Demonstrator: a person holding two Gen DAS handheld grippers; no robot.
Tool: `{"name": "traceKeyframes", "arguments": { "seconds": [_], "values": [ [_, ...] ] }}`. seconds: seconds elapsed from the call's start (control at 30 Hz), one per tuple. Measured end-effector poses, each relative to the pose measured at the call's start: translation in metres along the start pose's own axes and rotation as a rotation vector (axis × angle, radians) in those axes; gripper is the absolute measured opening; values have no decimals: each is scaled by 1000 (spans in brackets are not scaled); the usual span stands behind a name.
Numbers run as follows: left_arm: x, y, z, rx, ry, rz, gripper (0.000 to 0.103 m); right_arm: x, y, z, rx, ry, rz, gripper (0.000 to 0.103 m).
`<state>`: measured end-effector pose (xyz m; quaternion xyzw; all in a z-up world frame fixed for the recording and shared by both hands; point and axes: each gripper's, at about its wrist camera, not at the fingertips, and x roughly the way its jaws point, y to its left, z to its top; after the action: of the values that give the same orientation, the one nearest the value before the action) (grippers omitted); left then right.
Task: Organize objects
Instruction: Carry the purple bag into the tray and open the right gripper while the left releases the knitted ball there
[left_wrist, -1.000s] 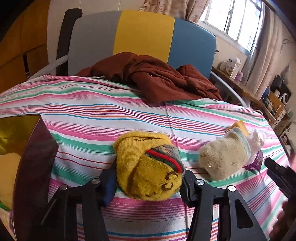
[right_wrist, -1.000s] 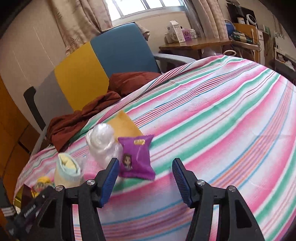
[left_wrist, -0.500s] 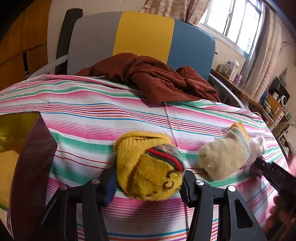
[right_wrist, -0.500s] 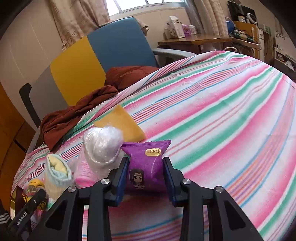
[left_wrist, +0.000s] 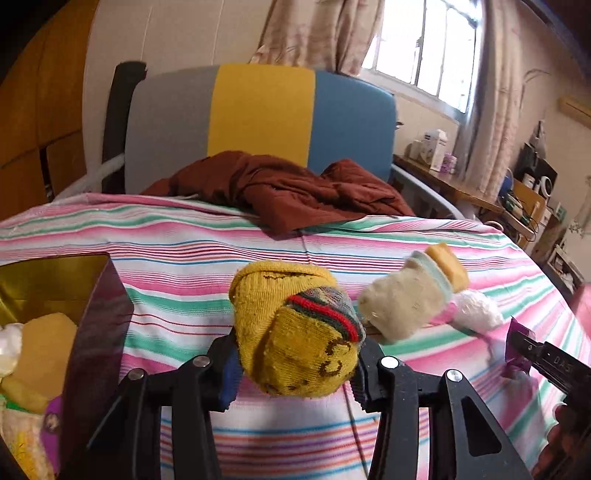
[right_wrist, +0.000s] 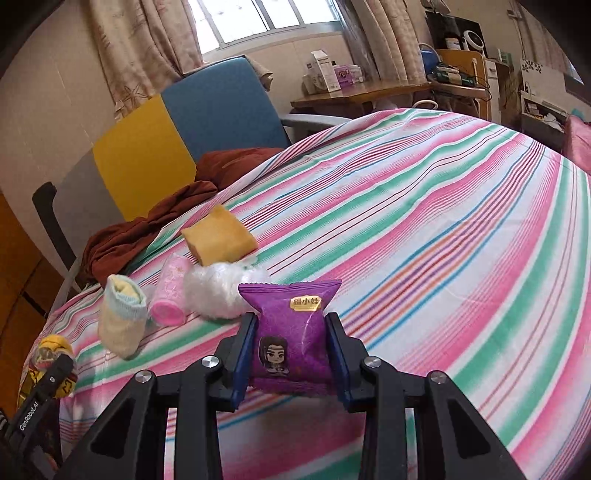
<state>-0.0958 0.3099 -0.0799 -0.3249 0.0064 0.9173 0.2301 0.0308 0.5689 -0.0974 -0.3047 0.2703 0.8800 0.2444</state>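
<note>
My left fingers (left_wrist: 295, 363) are clamped on a yellow sock (left_wrist: 291, 328), rolled into a ball with a red-and-green band, one pad pressing each side of it. My right fingers (right_wrist: 291, 356) are clamped on a purple snack packet (right_wrist: 291, 334) with a cartoon figure on its front, held upright between the blue pads. Both catches sit over the striped cloth (right_wrist: 424, 240) that covers the desk. Just left of my left fingers stands a dark box (left_wrist: 94, 332) with a gold lining; in it I see a yellow piece, something pale at its edge, and a bit of purple lower down, too cut off to name. Just beyond the yellow sock lies a cream sock (left_wrist: 402, 306), rolled. Beside that, seen from the right wrist, come a pink roll (right_wrist: 170, 295), a crumpled clear wrapper (right_wrist: 218, 291) touching it, and a tan sponge-like block (right_wrist: 218, 236) a little farther back. At the far edge of the cloth a brown garment (left_wrist: 288, 192) is heaped against a chair (left_wrist: 258, 110) with grey, yellow and blue panels.
</note>
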Motion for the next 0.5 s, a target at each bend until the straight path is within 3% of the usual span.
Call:
{"name": "traceKeyframes", "arguments": {
  "seconds": [0.33, 0.5],
  "values": [
    [-50, 1, -25, 52, -53, -16, 48, -28, 20, -32, -102, 12, 34, 36],
    [-81, 1, -36, 67, -32, -87, 48, -42, 37, -52, -171, 49, 74, 36]
  ]
}}
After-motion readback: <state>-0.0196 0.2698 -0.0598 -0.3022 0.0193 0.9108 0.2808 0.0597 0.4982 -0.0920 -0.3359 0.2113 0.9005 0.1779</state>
